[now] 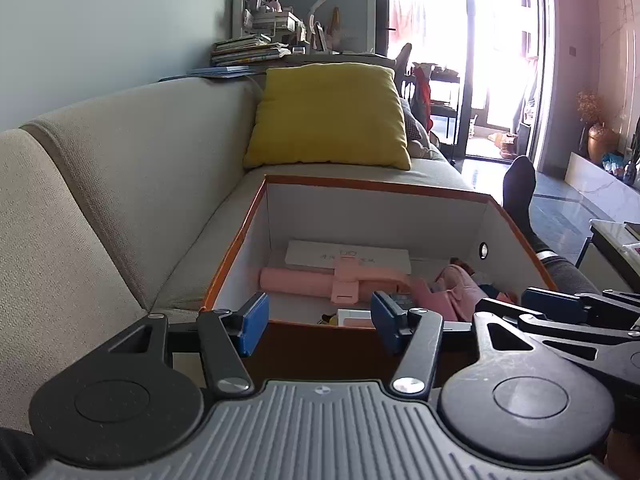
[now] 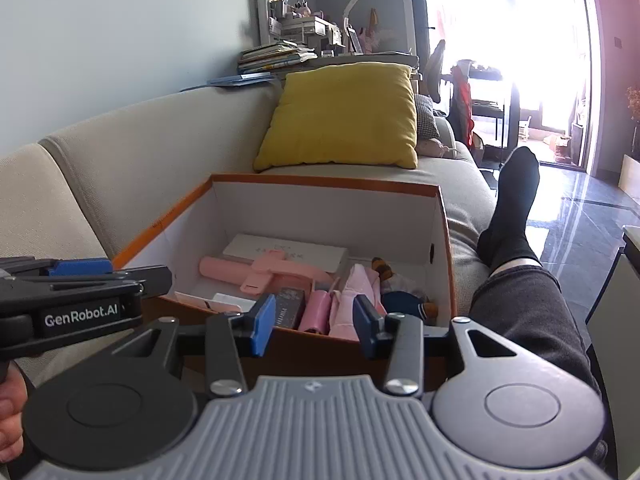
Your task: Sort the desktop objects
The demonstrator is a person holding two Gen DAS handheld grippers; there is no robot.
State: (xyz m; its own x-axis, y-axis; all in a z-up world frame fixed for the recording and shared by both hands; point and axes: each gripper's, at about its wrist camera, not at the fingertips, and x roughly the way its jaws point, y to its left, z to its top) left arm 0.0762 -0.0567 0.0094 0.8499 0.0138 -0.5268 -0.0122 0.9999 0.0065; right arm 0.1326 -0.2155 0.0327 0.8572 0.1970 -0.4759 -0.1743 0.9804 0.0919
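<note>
Here, both tongs, left point(image 1: 316, 322) and right point(image 2: 314, 326), hang open and empty before the box point(image 2: 280, 346). It sits on the sofa point(image 1: 132, 184) (pink stick point(image 1: 300, 280) inside).

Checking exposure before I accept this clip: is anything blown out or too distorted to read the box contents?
Left wrist view: balcony door blown to white, pink flare at the right edge, fisheye bending the sofa; box interior evenly lit, pink stick readable. Right wrist view: the same glare up right, floor reflections; box contents clear, edges slightly soft.
</note>
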